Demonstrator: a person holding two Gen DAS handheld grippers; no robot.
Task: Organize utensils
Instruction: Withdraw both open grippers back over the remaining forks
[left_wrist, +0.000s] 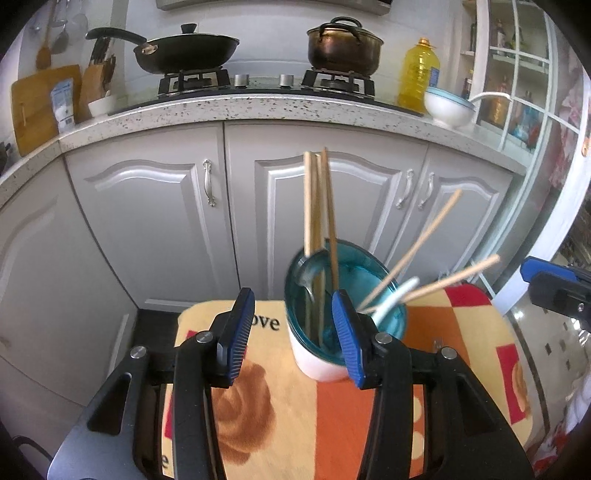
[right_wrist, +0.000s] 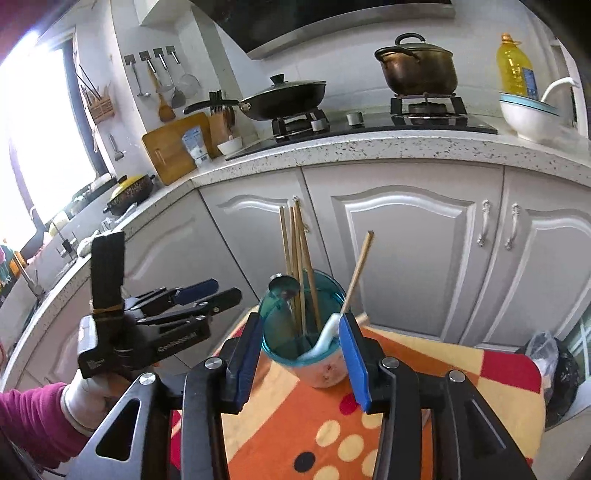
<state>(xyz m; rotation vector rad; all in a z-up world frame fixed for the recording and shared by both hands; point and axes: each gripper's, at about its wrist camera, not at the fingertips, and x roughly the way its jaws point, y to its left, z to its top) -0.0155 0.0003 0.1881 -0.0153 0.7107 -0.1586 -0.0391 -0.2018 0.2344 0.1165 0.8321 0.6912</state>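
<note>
Two wrist fisheyes, both staring at the same cup on the mat

Left one looks down along its fingers, close to the blue-rimmed cup (left_wrist: 343, 314) near the far edge of the patterned mat (left_wrist: 280, 391), stove counter (left_wrist: 258, 107) behind. Right one sits just as near but angled from the right, catching the cup (right_wrist: 303, 332), mat (right_wrist: 436, 373), counter (right_wrist: 369, 147) and the left gripper (right_wrist: 218, 291) too.

Cup (right_wrist: 306, 347) mouth is crowded: upright chopsticks (right_wrist: 295, 266) and metal spoon (right_wrist: 282, 286) at its far-left side, white spoon (right_wrist: 327, 328) and slanted chopsticks (left_wrist: 417, 243) fanned out to the right. Open room is left over the cloth (right_wrist: 332, 435) in front. Cabinet doors (left_wrist: 332, 206) stand close behind. Left gripper (right_wrist: 207, 295) is held clear, left of the cup.
</note>
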